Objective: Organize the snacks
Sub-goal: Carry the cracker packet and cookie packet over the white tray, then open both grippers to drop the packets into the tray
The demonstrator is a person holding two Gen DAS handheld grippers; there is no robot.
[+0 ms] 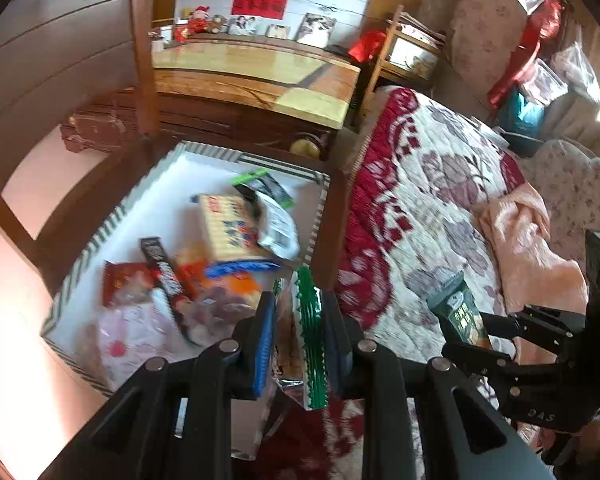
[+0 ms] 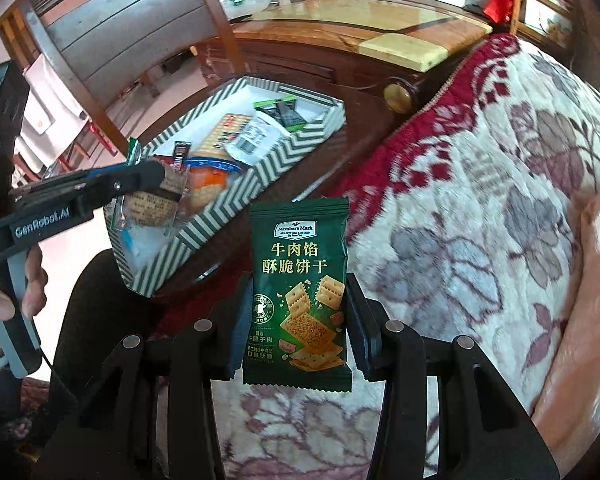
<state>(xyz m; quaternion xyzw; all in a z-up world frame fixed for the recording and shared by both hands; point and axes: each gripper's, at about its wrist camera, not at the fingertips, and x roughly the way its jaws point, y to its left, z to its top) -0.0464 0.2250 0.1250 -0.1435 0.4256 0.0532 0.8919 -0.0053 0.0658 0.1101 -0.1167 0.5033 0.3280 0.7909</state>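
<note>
Left gripper (image 1: 296, 336): clamped on green-edged snack packet (image 1: 310, 332), held edge-on above near corner of striped box (image 1: 84, 256) | Right gripper (image 2: 296, 332): clamped on dark green cracker packet (image 2: 298, 292), upright, over floral blanket (image 2: 480, 208) beside box | Striped box: on wooden stool, holding assorted snacks (image 1: 228, 228)

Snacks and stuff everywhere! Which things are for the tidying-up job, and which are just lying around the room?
For the job:
- striped box with snacks inside
- green cracker packet, held in the right gripper
- green-edged packet, held in the left gripper

Just lying about:
- flowery blanket
- wooden cabinet
- photos on it
- peach cloth
</note>
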